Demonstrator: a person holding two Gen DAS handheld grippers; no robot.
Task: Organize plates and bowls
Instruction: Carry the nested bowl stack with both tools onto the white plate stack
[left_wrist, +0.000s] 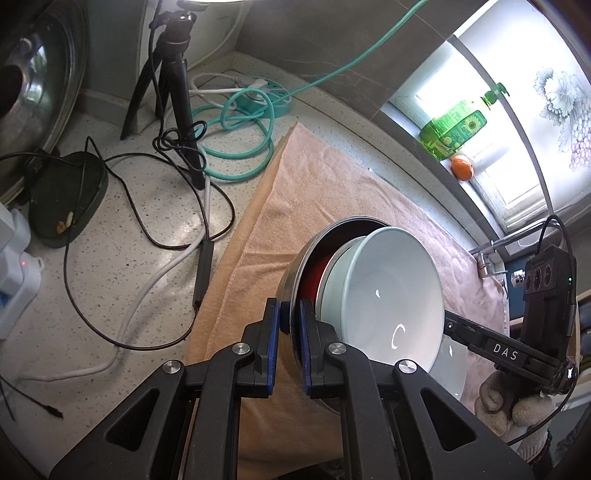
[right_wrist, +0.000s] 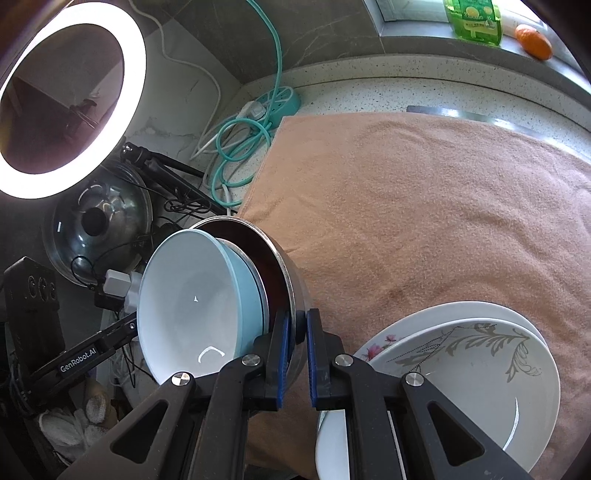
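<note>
A steel bowl holds a stack of nested bowls, a light blue bowl innermost, with a red one partly visible behind it. The stack is tilted on edge above the peach towel. My left gripper is shut on the steel bowl's rim. My right gripper is shut on the opposite rim of the steel bowl; the blue bowl faces left there. Stacked white plates with leaf and flower patterns lie on the towel at lower right.
Counter left of the towel carries a tripod, cables, a teal power strip, a dark dish and a pot lid. A ring light stands left. The sill holds a green bottle and orange.
</note>
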